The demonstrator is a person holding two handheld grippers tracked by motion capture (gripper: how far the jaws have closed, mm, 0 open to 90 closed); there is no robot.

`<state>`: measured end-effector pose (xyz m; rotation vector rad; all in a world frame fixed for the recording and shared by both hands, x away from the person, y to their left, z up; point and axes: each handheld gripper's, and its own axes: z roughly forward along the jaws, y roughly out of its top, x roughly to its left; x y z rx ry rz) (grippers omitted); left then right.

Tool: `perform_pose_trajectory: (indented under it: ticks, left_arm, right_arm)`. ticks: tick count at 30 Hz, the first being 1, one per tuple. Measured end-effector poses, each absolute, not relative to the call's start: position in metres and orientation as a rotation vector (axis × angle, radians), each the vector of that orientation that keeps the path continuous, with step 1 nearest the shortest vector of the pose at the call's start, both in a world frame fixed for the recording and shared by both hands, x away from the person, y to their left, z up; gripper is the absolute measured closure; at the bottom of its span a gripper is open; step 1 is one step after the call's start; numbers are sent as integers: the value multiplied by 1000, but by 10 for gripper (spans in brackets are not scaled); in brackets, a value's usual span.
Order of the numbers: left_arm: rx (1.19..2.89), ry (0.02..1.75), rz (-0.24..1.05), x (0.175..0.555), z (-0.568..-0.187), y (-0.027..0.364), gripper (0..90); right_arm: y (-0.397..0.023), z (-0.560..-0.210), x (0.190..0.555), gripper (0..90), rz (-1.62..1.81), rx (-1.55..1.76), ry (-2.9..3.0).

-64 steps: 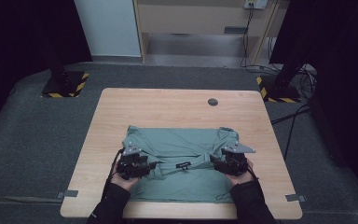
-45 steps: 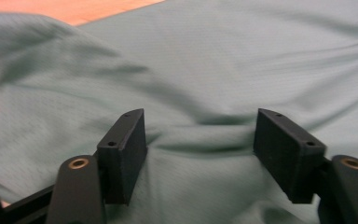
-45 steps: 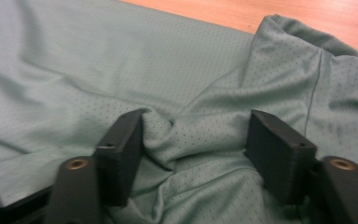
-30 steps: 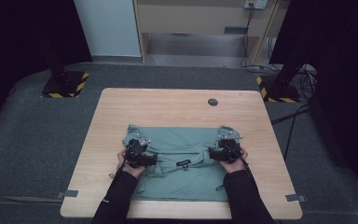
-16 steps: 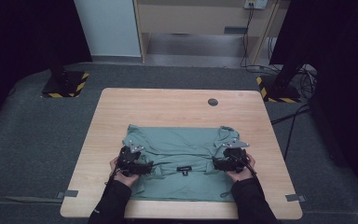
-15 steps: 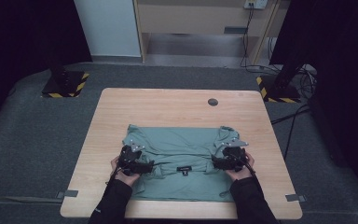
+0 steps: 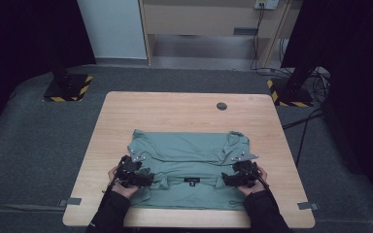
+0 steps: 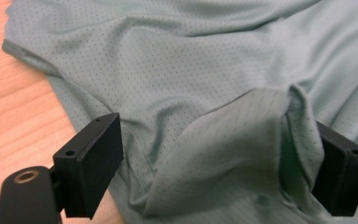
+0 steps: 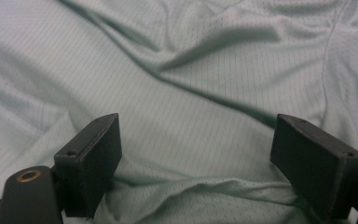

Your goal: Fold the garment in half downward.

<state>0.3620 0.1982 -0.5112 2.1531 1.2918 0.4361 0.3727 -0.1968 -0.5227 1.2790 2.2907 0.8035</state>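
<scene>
A grey-green mesh T-shirt [image 7: 189, 158] lies on the wooden table [image 7: 175, 111], its far part folded toward me and its black neck label [image 7: 191, 180] facing up. My left gripper [image 7: 144, 178] rests on the shirt's left side. In the left gripper view its jaws [image 8: 216, 130] stand wide apart and have just been opening. A loose raised fold of the shirt [image 8: 223, 140] stands between them, leaning on one jaw. My right gripper [image 7: 229, 178] sits on the shirt's right side. Its jaws [image 9: 198, 123] are also spread wide, have just been opening, and straddle flat cloth [image 9: 191, 70].
A round cable hole [image 7: 221, 106] sits near the table's far edge. Two black stands with yellow-striped bases [image 7: 68, 87] [image 7: 291, 92] flank the table on the grey floor. Bare wood lies beyond the shirt and along both sides.
Both hands have drawn back from the shirt's middle toward the near edge and slightly outward. The fold they were on lies on the shirt.
</scene>
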Motion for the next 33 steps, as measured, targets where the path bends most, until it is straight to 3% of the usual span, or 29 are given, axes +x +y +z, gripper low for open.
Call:
perform_pose_trajectory:
  ticks: [6,14,21,26,33]
  left_arm:
    - [2092,1310,489,377,-500,186,144]
    - [2191,1336,516,379,-519,182,125]
    - [2188,1282,368,346,-518,206,123]
    - [2133,1285,325,346,-503,211,130]
    - [2106,1309,436,367,-508,176,124]
  right_arm:
    - [-192,-512,382,160,893,1316,2237]
    - [-179,-529,386,150,825,1312,2282]
    - [-200,-526,364,134,834,1310,2406]
    - [-199,-519,357,132,882,1309,2418]
    - [-178,-514,378,137,918,1328,2282]
